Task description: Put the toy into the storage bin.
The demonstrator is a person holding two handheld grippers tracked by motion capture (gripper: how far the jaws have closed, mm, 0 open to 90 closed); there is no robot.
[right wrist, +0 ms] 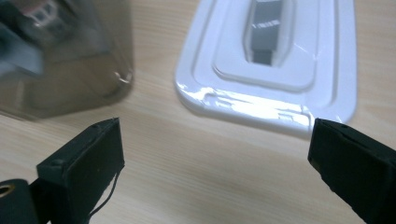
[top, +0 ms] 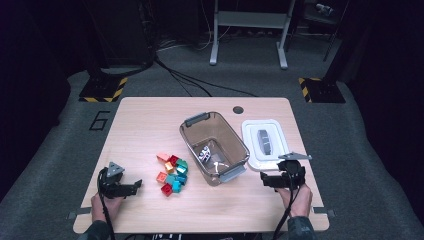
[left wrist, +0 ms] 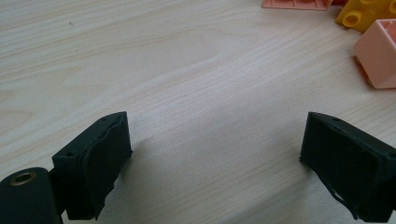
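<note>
A clear grey-tinted bin [top: 214,146] with grey handles stands mid-table, a few small white pieces lying in it. Its white lid [top: 264,142] with a grey grip lies flat to the right. A pile of coloured bricks [top: 172,173] sits left of the bin. My left gripper [top: 125,186] rests low at the front left, open and empty [left wrist: 215,140], with a pink brick [left wrist: 379,58] and a yellow brick [left wrist: 364,14] ahead to its right. My right gripper [top: 283,176] is open and empty [right wrist: 217,140] just in front of the lid [right wrist: 327,56], the bin [right wrist: 60,70] to its left.
The wooden table [top: 150,120] has a round cable hole [top: 238,109] near its far edge. Bare wood lies between the left gripper and the bricks. Beyond the table are cables on the floor and a grey frame [top: 248,30].
</note>
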